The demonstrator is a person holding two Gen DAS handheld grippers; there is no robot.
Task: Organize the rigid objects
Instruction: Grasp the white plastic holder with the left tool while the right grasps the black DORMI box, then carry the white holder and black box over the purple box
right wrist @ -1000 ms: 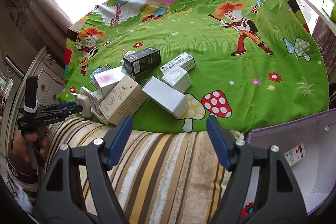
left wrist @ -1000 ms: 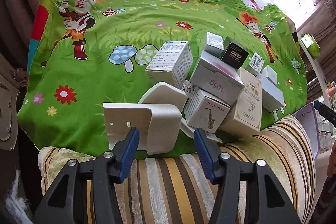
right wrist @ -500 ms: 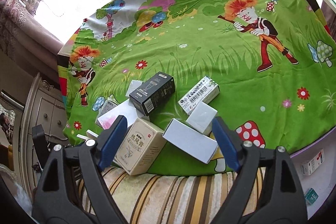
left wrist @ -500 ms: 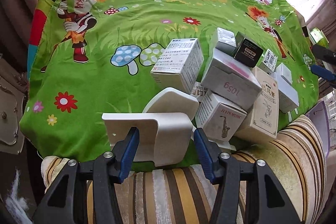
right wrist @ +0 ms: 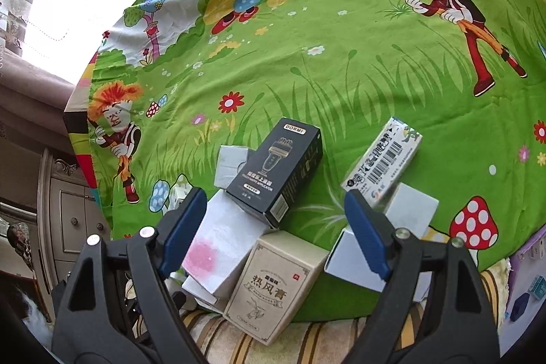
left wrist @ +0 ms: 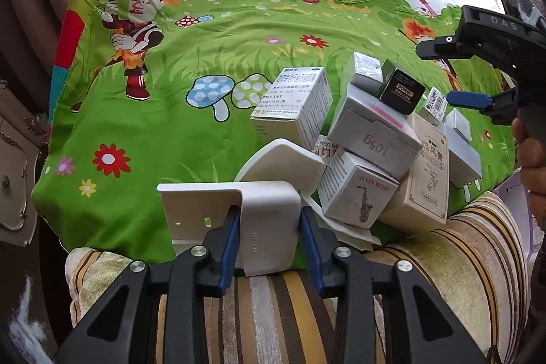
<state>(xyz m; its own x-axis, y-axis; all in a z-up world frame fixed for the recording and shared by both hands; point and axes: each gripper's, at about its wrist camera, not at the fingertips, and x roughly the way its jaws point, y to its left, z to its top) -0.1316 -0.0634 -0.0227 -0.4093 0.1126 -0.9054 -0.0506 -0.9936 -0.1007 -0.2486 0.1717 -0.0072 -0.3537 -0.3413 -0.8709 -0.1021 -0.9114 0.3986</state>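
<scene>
- My left tool (left wrist: 267, 229) was closing, its blue pads pressed on either side of a white plastic holder (left wrist: 262, 214) at the near edge of the cartoon-printed green cloth (left wrist: 191, 63).
- Behind that holder a second white plastic piece (left wrist: 285, 159) lay against the heap of boxes.
- The heap sat just to its right: a white medicine box (left wrist: 297, 104), a grey box marked 105g (left wrist: 372, 139), a saxophone box (left wrist: 358, 190), a cream box (left wrist: 426, 173) and a black DORMI box (right wrist: 276, 166) on top.
- My right tool (right wrist: 274, 236) stood wide with nothing between its pads, hanging above the heap, over the black box and the cream one.
- A barcode box (right wrist: 382, 159) lay to the right, beside a plain white box (right wrist: 409, 207).
- A striped cushion (left wrist: 443, 278) ran along the near edge.
</scene>
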